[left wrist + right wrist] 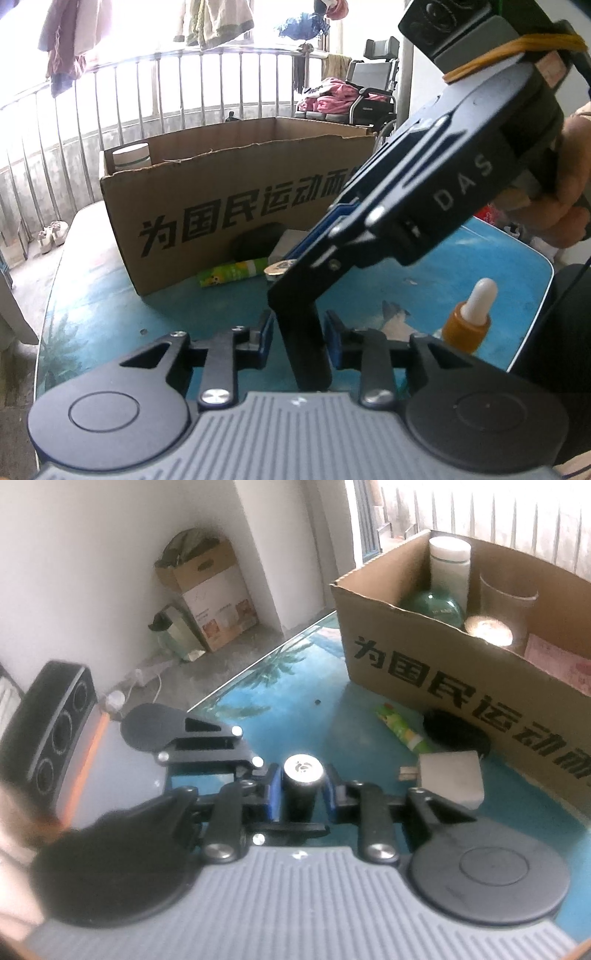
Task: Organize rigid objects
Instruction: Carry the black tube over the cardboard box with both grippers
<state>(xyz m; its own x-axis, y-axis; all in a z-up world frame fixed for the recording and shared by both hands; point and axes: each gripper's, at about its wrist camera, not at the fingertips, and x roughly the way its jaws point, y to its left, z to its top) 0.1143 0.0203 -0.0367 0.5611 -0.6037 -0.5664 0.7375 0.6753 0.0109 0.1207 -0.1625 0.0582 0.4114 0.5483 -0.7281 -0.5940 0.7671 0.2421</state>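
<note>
Over the blue table (280,698) | both tongs grip one black tube: left tongs (298,334) squeeze its low end, right tongs (302,788) squeeze its silver-topped end | black tube (302,794) held up, near the cardboard box (461,686) | dropper bottle (467,317) stands on the table

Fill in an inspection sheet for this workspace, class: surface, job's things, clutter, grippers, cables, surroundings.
Surface: table with a blue printed top.
Job's things: cardboard box holding a white jar; black cylinder, dropper bottle, green tube and white adapter outside it.
Clutter: nothing seen.
Grippers: right gripper shut on the black cylinder; left gripper straddles it too, contact unclear.
Cables: white cord on the floor.
Surroundings: balcony railing, hanging laundry, wheelchair.
</note>
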